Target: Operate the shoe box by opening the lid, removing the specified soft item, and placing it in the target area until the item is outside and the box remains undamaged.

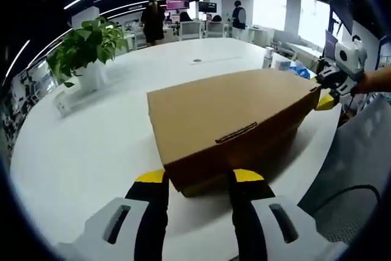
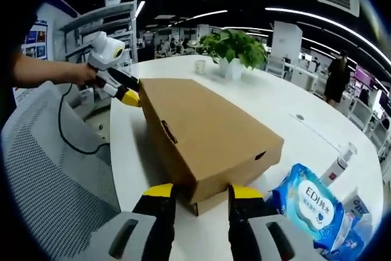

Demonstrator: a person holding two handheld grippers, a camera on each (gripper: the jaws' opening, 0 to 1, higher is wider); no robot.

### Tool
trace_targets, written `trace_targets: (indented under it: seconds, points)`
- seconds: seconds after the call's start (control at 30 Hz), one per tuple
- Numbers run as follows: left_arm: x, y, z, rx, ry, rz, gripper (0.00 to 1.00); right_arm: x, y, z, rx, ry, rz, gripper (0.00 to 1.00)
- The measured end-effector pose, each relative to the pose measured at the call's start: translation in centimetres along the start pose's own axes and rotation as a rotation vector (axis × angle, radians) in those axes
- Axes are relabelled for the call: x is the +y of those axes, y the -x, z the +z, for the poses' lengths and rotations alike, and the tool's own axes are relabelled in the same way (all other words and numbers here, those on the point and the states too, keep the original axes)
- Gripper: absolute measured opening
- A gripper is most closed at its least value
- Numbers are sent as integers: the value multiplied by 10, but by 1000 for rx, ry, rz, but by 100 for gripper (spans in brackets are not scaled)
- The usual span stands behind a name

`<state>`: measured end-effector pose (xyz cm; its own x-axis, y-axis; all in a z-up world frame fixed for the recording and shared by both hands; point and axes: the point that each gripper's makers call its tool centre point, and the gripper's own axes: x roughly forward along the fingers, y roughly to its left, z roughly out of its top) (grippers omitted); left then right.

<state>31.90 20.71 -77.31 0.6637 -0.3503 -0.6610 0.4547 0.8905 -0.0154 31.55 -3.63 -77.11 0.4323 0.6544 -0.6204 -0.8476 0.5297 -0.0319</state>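
Open-plan office, ceiling light strips, one big white round table (image 1: 91, 151). One brown cardboard shoe box (image 1: 229, 120) on the table, lid closed, lying between the two grippers.

Left gripper (image 1: 198, 178): two yellow-tipped jaws apart, straddling the near corner of the shoe box, tips just beside the cardboard; contact unclear. Right gripper (image 2: 198, 192): two jaws apart as well, either side of the opposite box corner. In each view the other gripper sits at the far end of the box, yellow tip at the corner edge, held by a hand.

One potted plant (image 1: 85, 47) on the table, beyond the box and left of the left jaws. One blue wipes pack (image 2: 311, 206) just right of the right jaws, one small white bottle (image 2: 339, 164) behind it. One grey mesh chair (image 2: 49, 169) left of the right jaws. Two people standing far back.
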Motion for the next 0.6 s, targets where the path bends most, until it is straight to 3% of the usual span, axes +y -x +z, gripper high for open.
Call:
trace_targets:
  seconds: [0.2, 0.4, 0.6]
  points:
    - [-1, -3, -3, 9, 5, -1, 41, 0, -3, -5, 18, 3, 9, 32]
    - [-3, -6, -9, 30, 7, -6, 42, 0, -7, -8, 17, -64, 20, 33]
    - [-3, -9, -12, 36, 14, -6, 42, 0, -9, -11, 25, -74, 17, 33]
